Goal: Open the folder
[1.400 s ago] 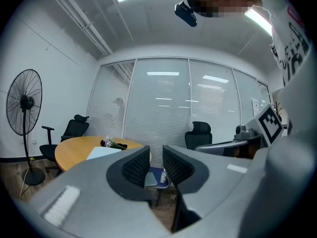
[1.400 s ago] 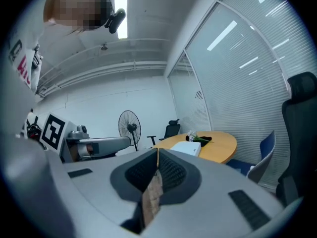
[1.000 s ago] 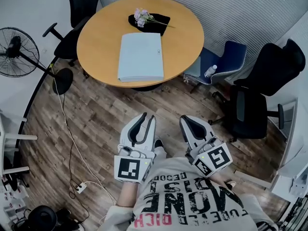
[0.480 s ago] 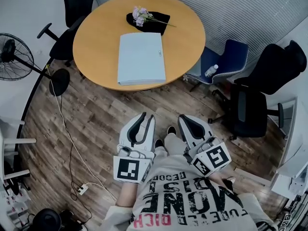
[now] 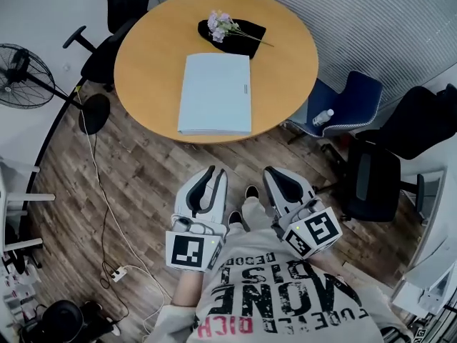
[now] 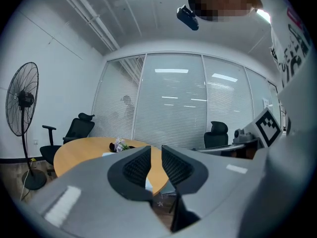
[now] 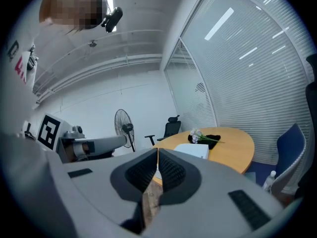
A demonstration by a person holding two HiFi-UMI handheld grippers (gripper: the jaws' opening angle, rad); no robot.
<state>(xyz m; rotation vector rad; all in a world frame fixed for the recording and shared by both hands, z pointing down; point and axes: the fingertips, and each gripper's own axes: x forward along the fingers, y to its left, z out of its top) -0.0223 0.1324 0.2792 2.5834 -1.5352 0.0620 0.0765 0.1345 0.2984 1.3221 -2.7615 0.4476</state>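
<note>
Head view: one pale-blue folder (image 5: 215, 93), closed and flat on round table (image 5: 143, 56), well ahead of two grippers; left gripper (image 5: 216, 171) empty, jaws a little apart after just closing further; right gripper (image 5: 273, 173) empty, tips pinched together. Left gripper view: folder (image 6: 108, 154) mostly hidden behind own jaw, only a sliver showing. Right gripper view: folder (image 7: 193, 150) ahead, just right of the tips, near edge cut off.

Pale blue folder (image 5: 215, 93), orange-tan counter (image 5: 143, 63), lilac flowers (image 5: 220, 26), black cloth (image 5: 246, 41), brown plank-grained floor (image 5: 143, 184).
</note>
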